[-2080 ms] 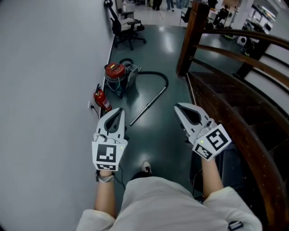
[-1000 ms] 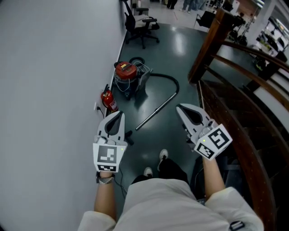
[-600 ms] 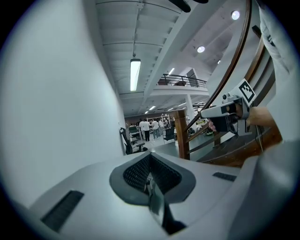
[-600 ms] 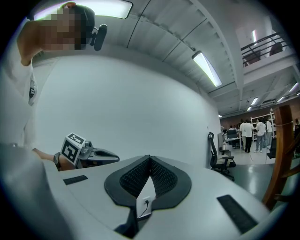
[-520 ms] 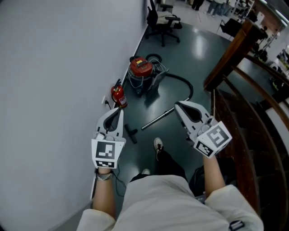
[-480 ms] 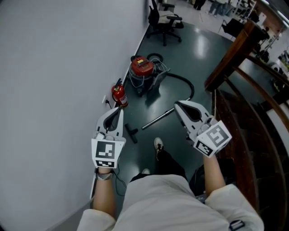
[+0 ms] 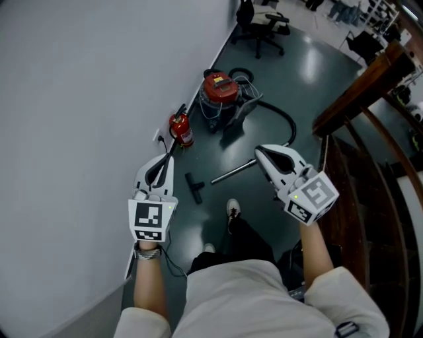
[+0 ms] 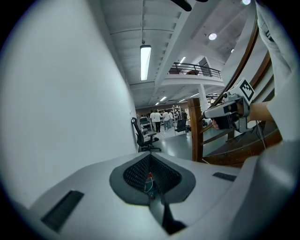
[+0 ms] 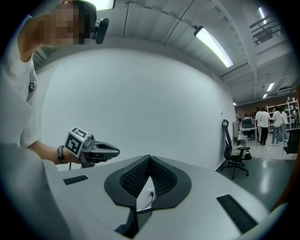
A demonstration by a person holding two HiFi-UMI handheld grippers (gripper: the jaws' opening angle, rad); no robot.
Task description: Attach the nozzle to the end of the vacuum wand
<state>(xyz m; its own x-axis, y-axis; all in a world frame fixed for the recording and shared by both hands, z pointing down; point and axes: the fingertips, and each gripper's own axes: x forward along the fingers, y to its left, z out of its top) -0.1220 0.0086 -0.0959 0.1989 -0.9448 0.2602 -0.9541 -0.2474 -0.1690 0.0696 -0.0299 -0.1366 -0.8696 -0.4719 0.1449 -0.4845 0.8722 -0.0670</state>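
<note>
On the dark floor ahead lies a silver vacuum wand (image 7: 232, 172), joined by a black hose (image 7: 286, 125) to a red-topped canister vacuum (image 7: 221, 90). A small black T-shaped nozzle (image 7: 193, 188) lies on the floor just left of the wand's near end. My left gripper (image 7: 170, 157) is held in the air near the wall, above and left of the nozzle, shut and empty. My right gripper (image 7: 259, 151) hangs over the wand's near end, also shut and empty. Each gripper view shows closed jaws with nothing between them; the right gripper (image 8: 224, 109) and the left gripper (image 9: 100, 151) appear in each other's views.
A white wall (image 7: 79, 99) runs along the left, with a red fire extinguisher (image 7: 182, 128) at its foot. A wooden stair banister (image 7: 370, 79) borders the right. A black office chair (image 7: 262, 18) stands beyond the vacuum. The person's shoe (image 7: 232, 210) is near the wand.
The person has stepped closer to the vacuum. Both grippers have sunk lower and stayed shut. The nozzle has come out from behind the left gripper into view.
</note>
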